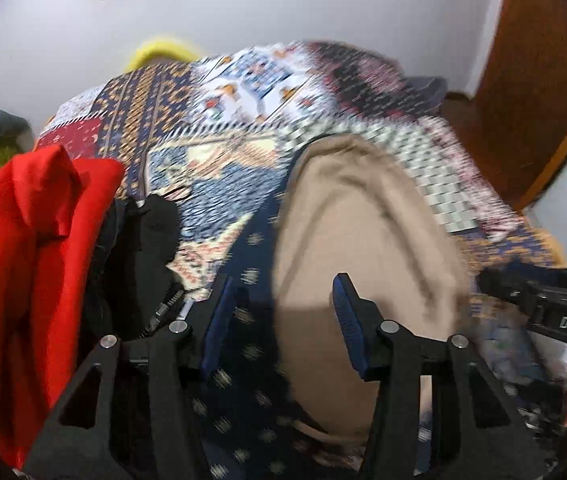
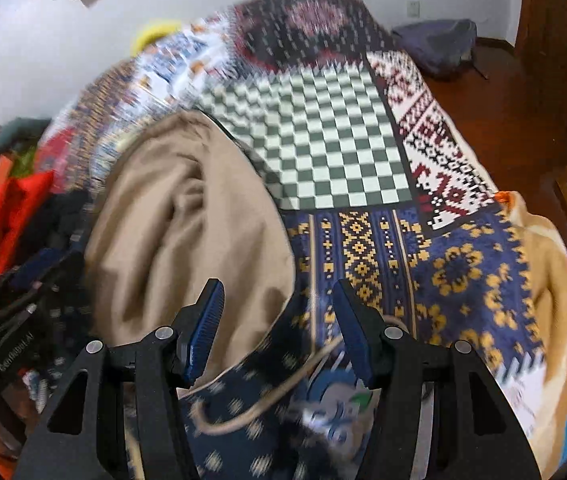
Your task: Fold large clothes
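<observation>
Red garment [image 1: 23, 248] and black clothes [image 1: 139, 256] piled at left on the patchwork bedspread [image 2: 339, 148]. Beige garment [image 1: 363, 248] lies mid-bed over navy patterned cloth [image 1: 243, 360]. White wall [image 1: 243, 12] behind, wooden door [image 1: 539, 80] right. Left gripper [image 1: 283, 320] spread, holding nothing; right gripper [image 2: 279, 328] spread too.

Bed cover [image 2: 343, 152] spans the bed, wall behind it. Large garment [image 1: 363, 232] lies bunched on the cover, toward the near edge, between the two grippers' views: ahead-right of left gripper [image 1: 283, 316], ahead-left of right gripper [image 2: 279, 320]. Clothes pile [image 1: 23, 240] sits left of the garment, at the bed's left side. Bag [image 2: 435, 44] on the floor beyond the bed's far right corner. Drawstring [image 2: 283, 384] trails on the cover below the right gripper.
</observation>
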The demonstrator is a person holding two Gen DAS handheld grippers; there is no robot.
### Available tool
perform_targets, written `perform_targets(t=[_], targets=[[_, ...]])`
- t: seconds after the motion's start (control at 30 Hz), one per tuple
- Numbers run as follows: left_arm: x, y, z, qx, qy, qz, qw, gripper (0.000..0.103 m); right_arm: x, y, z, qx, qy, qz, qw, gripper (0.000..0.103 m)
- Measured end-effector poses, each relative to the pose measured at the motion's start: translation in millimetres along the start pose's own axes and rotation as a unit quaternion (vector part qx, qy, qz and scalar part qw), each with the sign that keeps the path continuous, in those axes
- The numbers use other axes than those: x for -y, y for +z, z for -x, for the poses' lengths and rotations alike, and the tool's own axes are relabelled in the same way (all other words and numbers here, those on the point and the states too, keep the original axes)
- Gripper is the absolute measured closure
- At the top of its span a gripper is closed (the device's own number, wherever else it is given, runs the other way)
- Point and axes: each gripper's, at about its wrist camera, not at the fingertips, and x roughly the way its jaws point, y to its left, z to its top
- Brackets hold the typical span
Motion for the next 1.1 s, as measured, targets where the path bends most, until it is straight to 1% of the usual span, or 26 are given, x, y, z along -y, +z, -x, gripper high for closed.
perform_targets(t=[0.07,0.13,0.17,0.2,0.23,0.27,0.3,0.33,0.37,0.4,0.43,0.5,0.6,0.67,0.73,0.8,0.9,0.97,1.1], targets=[[-8,-3,-20,-0.014,0.012,0.010,0.9998,0.060,1,4,-19,-0.021,-0.008,0.000,1.000,0.050],[-17,-7,-34,-0.023,0.016,0.024,0.9993,0.062,1,6,-30,-0.028,-0.015,0.004,1.000,0.050],[-19,-11,-38,-0.022,0.009,0.025,0.9994,0.062,1,5,-33,-0.025,-0.020,0.009,0.999,0.055],[-19,-14,-38,-0.014,0.010,0.017,0.9997,0.062,-1,4,-38,-0.022,-0.031,0.018,0.999,0.064],[-16,-16,-38,-0.009,0.014,0.007,0.9998,0.062,-2,3,-42,-0.021,-0.036,0.022,0.999,0.068],[-13,-18,-38,-0.008,0.020,-0.006,0.9998,0.062,-3,3,-44,-0.017,-0.038,0.026,0.999,0.074],[-10,-20,-38,-0.008,0.022,-0.015,0.9996,0.064,-3,3,-44,-0.015,-0.035,0.028,0.999,0.085],[-9,-21,-38,-0.008,0.023,-0.020,0.9995,0.069,-3,2,-44,-0.015,-0.030,0.030,0.999,0.093],[-10,-21,-38,-0.009,0.021,-0.022,0.9995,0.073,-5,1,-43,-0.018,-0.026,0.030,0.999,0.097],[-12,-21,-36,-0.013,0.014,-0.018,0.9997,0.084,-5,3,-43,-0.017,-0.026,0.032,0.999,0.097],[-14,-20,-36,-0.017,0.007,-0.014,0.9997,0.093,-7,2,-40,-0.013,-0.026,0.039,0.999,0.097],[-15,-19,-29,-0.024,-0.004,-0.012,0.9996,0.095,-11,1,-29,0.000,-0.024,0.048,0.999,0.098],[-8,-21,-11,-0.017,-0.007,-0.023,0.9995,0.096,-14,0,1,0.025,-0.003,0.047,0.999,0.098],[-4,-23,4,-0.012,-0.021,-0.022,0.9995,0.096,-18,-2,33,0.048,0.014,0.051,0.997,0.098],[4,-26,28,0.003,-0.029,-0.033,0.9990,0.096,-26,-5,58,0.067,0.017,0.062,0.996,0.098],[12,-29,54,0.016,-0.041,-0.047,0.9980,0.096,-34,-14,83,0.084,0.024,0.071,0.994,0.098],[14,-36,90,0.035,-0.054,-0.047,0.9968,0.096,-39,-31,113,0.105,0.040,0.080,0.990,0.098],[14,-45,114,0.046,-0.057,-0.052,0.9960,0.096,-43,-47,133,0.116,0.051,0.086,0.988,0.098],[5,-71,157,0.068,-0.061,-0.055,0.9943,0.096,-49,-72,157,0.122,0.072,0.092,0.986,0.098]])
